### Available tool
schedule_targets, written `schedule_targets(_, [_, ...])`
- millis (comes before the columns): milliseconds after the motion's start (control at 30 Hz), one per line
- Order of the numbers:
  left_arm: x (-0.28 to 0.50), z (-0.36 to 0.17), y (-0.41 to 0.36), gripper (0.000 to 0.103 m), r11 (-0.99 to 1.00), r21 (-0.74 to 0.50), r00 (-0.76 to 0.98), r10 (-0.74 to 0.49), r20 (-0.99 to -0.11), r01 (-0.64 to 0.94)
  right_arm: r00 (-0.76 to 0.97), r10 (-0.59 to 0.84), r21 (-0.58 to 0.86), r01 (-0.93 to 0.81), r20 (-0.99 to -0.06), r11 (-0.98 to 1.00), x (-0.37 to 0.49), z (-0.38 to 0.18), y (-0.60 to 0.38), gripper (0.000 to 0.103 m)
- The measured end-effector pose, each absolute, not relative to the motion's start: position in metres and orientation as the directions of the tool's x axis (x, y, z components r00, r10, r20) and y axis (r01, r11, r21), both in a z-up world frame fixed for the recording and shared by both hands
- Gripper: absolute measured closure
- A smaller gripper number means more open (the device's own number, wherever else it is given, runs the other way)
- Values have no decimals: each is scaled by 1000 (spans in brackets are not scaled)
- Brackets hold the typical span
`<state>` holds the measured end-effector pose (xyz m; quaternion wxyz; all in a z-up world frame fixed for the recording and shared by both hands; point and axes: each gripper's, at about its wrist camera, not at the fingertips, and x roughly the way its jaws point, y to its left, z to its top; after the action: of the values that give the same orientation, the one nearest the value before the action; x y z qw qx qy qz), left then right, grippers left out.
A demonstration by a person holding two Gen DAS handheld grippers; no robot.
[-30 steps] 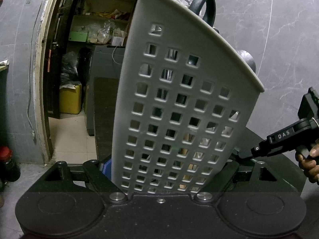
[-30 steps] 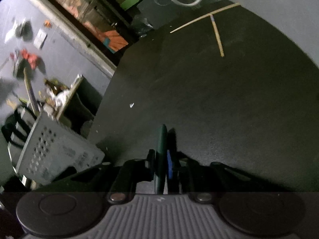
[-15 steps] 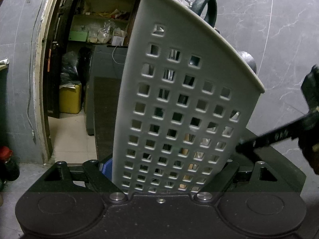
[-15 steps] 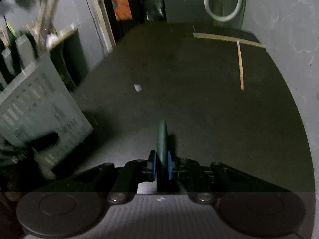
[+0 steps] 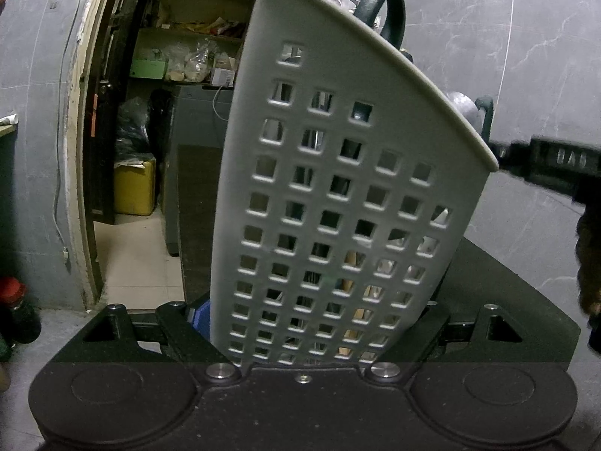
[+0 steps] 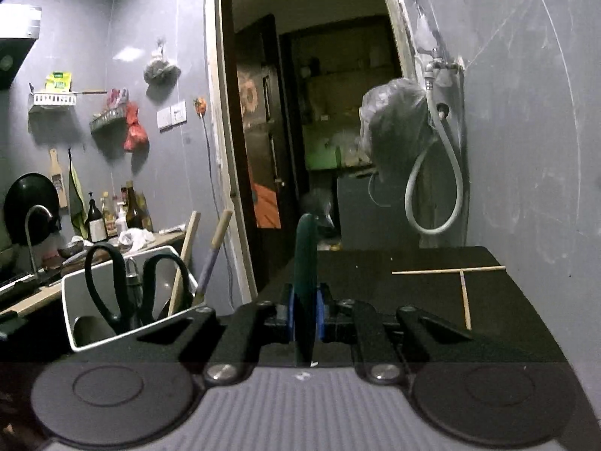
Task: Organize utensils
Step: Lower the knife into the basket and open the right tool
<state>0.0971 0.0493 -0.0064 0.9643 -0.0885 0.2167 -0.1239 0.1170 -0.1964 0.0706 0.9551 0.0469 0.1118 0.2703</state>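
Observation:
My left gripper (image 5: pixel 311 323) is shut on a white perforated utensil holder (image 5: pixel 338 195) and holds it upright on the black table. Scissor handles (image 5: pixel 387 11) stick out of its top. In the right wrist view the holder (image 6: pixel 124 297) stands at the lower left, with black scissors (image 6: pixel 112 285), chopsticks (image 6: pixel 216 248) and a spoon inside. My right gripper (image 6: pixel 305 315) is shut on a dark green utensil handle (image 6: pixel 305 259) that points up, level with the holder's rim and to its right. Two wooden chopsticks (image 6: pixel 464 289) lie crossed on the table at the right.
The black table (image 6: pixel 413 300) runs back to a grey wall with a tap and hose (image 6: pixel 435 173). An open doorway (image 6: pixel 311 131) lies behind. A sink counter with bottles (image 6: pixel 109 218) is at the left. The right gripper's body (image 5: pixel 556 161) shows beside the holder's rim.
My right gripper has risen from the table and tilted up level with the green utensil, moving towards the holder's rim. The left gripper and holder have stayed put.

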Motion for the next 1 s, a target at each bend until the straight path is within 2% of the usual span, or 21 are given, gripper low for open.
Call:
schedule_targets(300, [96,-5,46,17,956,-218,876,-273,-398,199,849,508,123,-495,-142,860,104,61,-201,90])
schedule_targets(500, [96,-4,44,17,958,-212,877,-267,-400,195,855,517,85,-512,-50,855,89,101,-199,90])
schedule_targets(800, [96,-4,43,17,958,-210,877,-265,-401,193,750,642,70,-657,157,751,71,175,-180,90])
schedule_targets(1000, [96,-4,44,17,958,-213,878,-265,-399,192,698,697,53,-712,165,700,73,178,-157,90])
